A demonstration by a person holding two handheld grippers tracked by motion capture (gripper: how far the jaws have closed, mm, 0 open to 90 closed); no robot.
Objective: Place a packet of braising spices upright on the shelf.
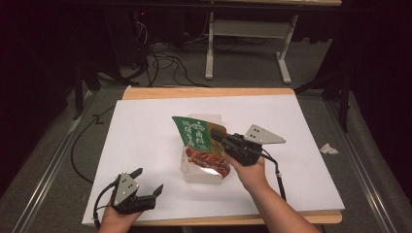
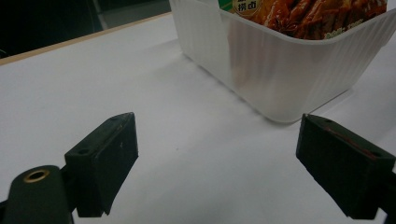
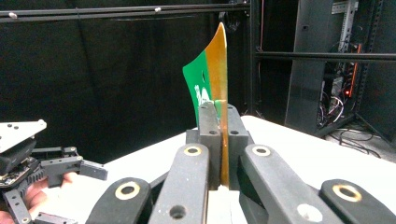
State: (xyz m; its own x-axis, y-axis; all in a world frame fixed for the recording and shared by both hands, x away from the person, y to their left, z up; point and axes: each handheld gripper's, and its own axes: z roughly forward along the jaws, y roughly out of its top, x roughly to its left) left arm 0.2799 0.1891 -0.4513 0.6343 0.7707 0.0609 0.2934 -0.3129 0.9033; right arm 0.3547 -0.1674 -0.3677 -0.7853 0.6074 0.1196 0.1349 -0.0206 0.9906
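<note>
A green and orange snack packet point(image 1: 200, 141) stands tilted in a clear plastic tub point(image 1: 194, 174) at the middle of the white table. My right gripper point(image 1: 217, 137) is shut on the packet's right edge; in the right gripper view the thin packet point(image 3: 212, 79) rises edge-on from between the closed jaws of the right gripper point(image 3: 222, 119). My left gripper point(image 1: 148, 182) rests near the table's front left, jaws wide apart, nothing between them. In the left gripper view the left gripper point(image 2: 219, 163) points at the tub point(image 2: 280, 70), which stands a little beyond it.
The white sheet point(image 1: 145, 131) covers a wooden table point(image 1: 209, 92). A crumpled scrap of paper point(image 1: 329, 148) lies on the floor to the right. Cables and a white desk frame point(image 1: 248, 39) stand behind the table. Dark racks surround the area.
</note>
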